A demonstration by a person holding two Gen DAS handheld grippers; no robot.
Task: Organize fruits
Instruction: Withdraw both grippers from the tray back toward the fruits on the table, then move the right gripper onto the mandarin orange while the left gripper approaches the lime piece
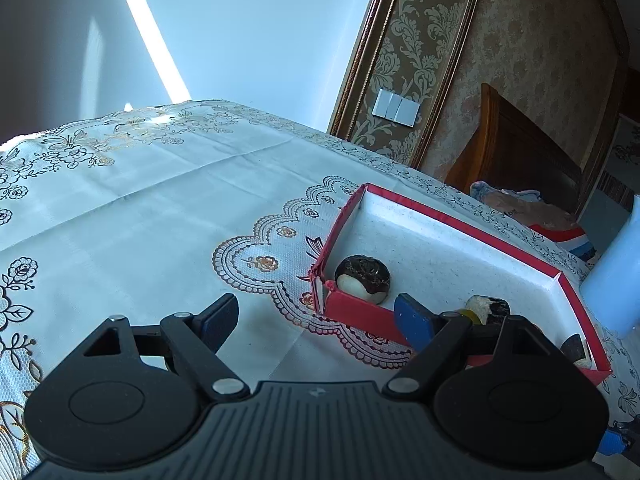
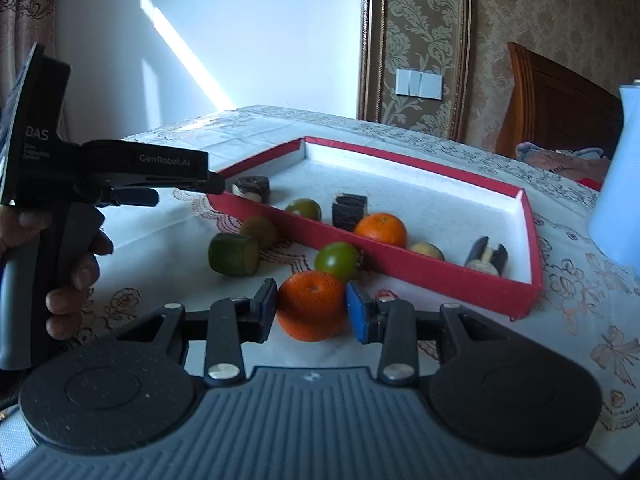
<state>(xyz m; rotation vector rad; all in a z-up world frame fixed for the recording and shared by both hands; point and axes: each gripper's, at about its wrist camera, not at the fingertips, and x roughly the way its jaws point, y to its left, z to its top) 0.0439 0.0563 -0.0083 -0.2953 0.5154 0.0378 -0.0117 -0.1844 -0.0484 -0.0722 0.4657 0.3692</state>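
My right gripper (image 2: 312,312) is shut on an orange (image 2: 310,322) that sits on the tablecloth just in front of the red tray (image 2: 400,270). Behind the orange, a green round fruit (image 2: 337,261) touches the tray's front wall. A kiwi (image 2: 259,232) and a cut green piece (image 2: 234,255) lie to its left. Inside the tray are a second orange (image 2: 381,230), a green fruit (image 2: 304,209), a yellowish fruit (image 2: 427,251) and several dark pieces. My left gripper (image 1: 316,316) stands open with nothing between its fingers, by the tray's (image 1: 460,220) near left corner.
A light blue jug (image 2: 618,184) stands at the right of the tray. A wooden chair back (image 2: 556,108) and cloth items lie beyond the table's far edge. A hand (image 2: 76,276) holds the left gripper's handle at the left.
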